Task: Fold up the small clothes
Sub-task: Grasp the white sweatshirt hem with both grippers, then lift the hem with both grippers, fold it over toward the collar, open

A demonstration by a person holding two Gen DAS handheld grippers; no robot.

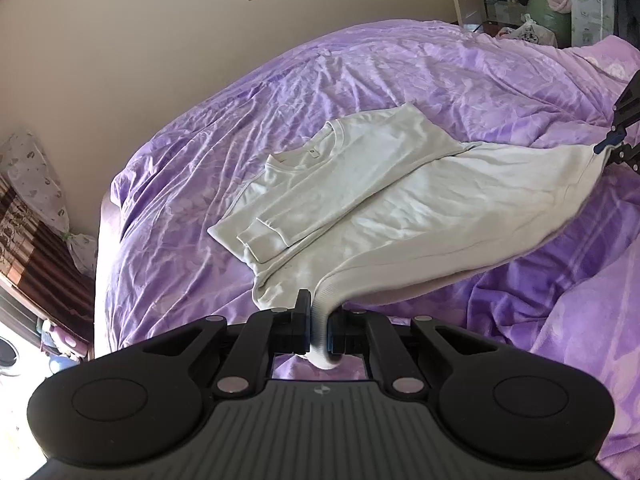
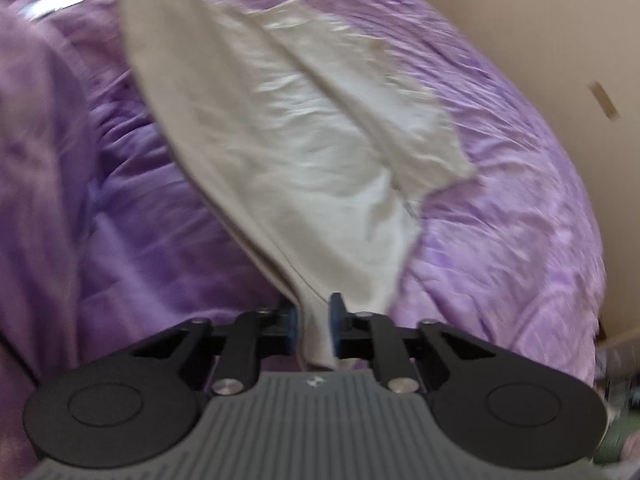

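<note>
A pale grey-white long-sleeved shirt [image 1: 360, 184] lies on the purple bedspread [image 1: 200, 128], collar to the far left, one sleeve folded across its chest. My left gripper [image 1: 318, 330] is shut on the ribbed hem at the near corner, and the cloth rises from the bed to it. At the right edge of the left wrist view, my right gripper [image 1: 606, 144] pinches the other hem corner. In the right wrist view, which is blurred, my right gripper [image 2: 314, 330] is shut on the shirt [image 2: 304, 140], whose hem edge runs between the pads. The hem hangs lifted between both grippers.
The purple bedspread [image 2: 500, 200] covers the whole bed, bunched into a raised fold at the right [image 1: 580, 320]. A beige wall [image 1: 120, 40] runs behind the bed. Curtains and clutter [image 1: 32, 240] stand at the left, shelves and bags [image 1: 540, 8] at the far right.
</note>
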